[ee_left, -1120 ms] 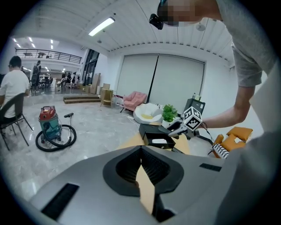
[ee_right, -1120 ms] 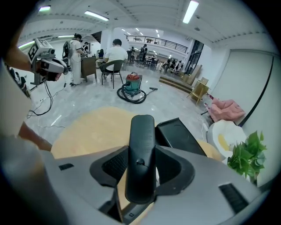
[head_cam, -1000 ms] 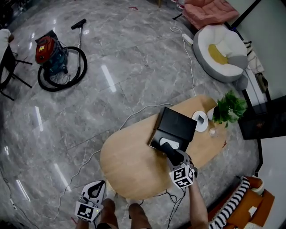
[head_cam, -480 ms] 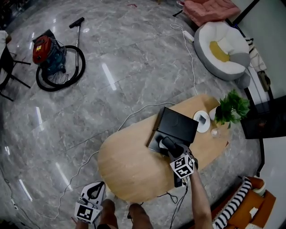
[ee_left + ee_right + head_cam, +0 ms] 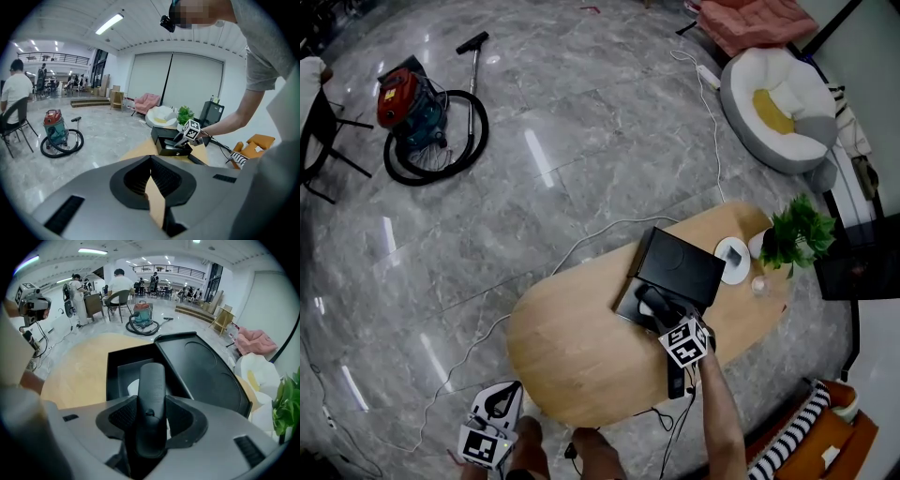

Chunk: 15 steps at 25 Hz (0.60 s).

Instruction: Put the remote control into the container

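While we clamped the remote control in our right gripper, low centre of frame, it pointed steeply down over the open black container. We judged it stiff, light, slick plastic, so gripping the long sides near mid-body seemed best. Our left gripper hung shut on nothing.

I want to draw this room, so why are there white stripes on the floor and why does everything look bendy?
Head view: the white stripes are lamp glare on the shiny floor. Left gripper view: a wide lens curves the room and darkens the corners. Right gripper view: same bending; the remote control looms large.
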Each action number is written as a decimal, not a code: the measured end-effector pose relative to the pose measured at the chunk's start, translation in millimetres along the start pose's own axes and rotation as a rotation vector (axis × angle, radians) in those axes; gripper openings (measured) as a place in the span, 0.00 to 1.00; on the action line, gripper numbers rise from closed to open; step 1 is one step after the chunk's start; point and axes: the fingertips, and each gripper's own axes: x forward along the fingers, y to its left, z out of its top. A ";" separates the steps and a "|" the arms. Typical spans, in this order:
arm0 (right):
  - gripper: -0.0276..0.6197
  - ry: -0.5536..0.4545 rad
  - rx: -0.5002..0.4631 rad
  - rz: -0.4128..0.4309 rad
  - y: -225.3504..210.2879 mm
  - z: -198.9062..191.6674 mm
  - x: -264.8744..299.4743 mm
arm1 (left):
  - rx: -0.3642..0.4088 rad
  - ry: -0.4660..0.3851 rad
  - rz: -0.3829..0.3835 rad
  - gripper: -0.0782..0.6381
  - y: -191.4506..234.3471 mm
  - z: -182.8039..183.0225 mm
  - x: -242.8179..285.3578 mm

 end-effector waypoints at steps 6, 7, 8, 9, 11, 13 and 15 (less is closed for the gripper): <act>0.35 -0.001 0.010 0.036 0.4 -3.1 8.7 | -0.010 0.007 0.013 0.12 -3.0 -4.5 2.3; 0.35 -0.006 0.012 0.042 0.7 -3.2 9.4 | -0.012 0.008 0.014 0.12 -3.6 -5.6 2.9; 0.35 -0.011 0.014 0.047 0.7 -3.0 9.6 | -0.013 0.010 0.015 0.12 -4.0 -6.5 3.5; 0.35 -0.015 0.015 0.051 0.6 -2.8 9.7 | -0.013 0.011 0.016 0.12 -4.1 -7.0 3.9; 0.35 -0.018 0.015 0.054 0.5 -2.4 9.9 | -0.011 0.009 0.017 0.12 -4.1 -6.3 4.4; 0.35 -0.011 0.012 0.055 0.9 -3.3 10.6 | -0.012 0.007 0.017 0.12 -4.8 -5.7 4.8; 0.35 -0.008 0.003 0.058 1.6 -3.6 10.9 | -0.013 0.008 0.017 0.12 -5.4 -5.4 4.9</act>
